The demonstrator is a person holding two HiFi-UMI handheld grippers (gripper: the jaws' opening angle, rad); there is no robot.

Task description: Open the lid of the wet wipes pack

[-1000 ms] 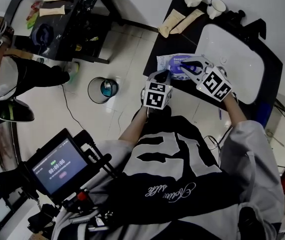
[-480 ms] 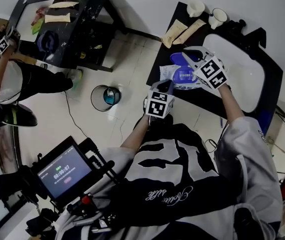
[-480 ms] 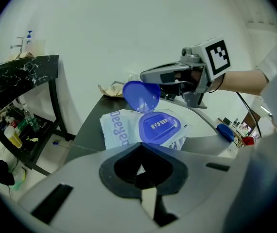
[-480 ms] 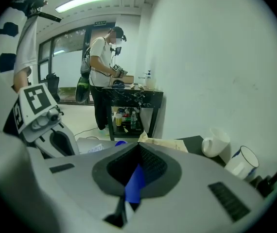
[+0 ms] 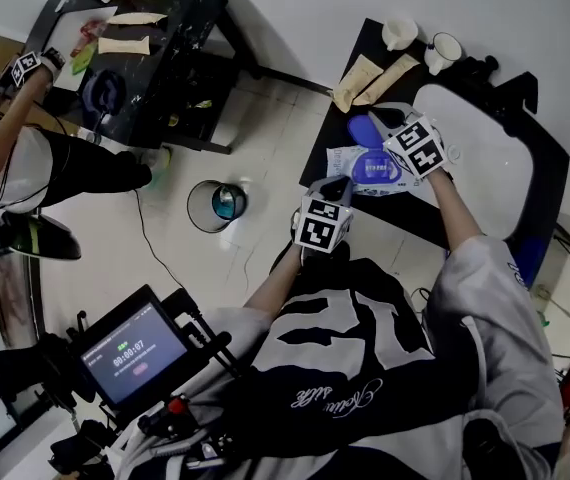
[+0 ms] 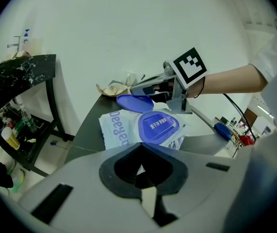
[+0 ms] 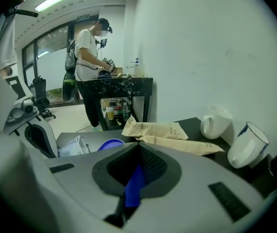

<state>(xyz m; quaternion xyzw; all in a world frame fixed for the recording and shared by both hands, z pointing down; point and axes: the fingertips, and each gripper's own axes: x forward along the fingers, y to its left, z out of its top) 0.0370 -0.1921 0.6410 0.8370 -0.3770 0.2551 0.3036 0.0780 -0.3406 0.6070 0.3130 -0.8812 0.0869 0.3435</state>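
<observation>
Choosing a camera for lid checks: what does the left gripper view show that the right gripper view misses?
Only the left gripper view: the blue labelled panel and the right claw seen from outside. Only the right gripper view: two mugs, a person at another table, the blue lid pinched in that claw. Both: the wet wipes pack, the flipped-open lid, the paper packets.

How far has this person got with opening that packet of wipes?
Mostly done: the blue lid stands flipped up off the wet wipes pack. In hand: the right gripper is shut on the lid's edge, and the left gripper seems to pinch the pack's near edge to steady it. Left: probably only swinging the lid fully back and letting go.
</observation>
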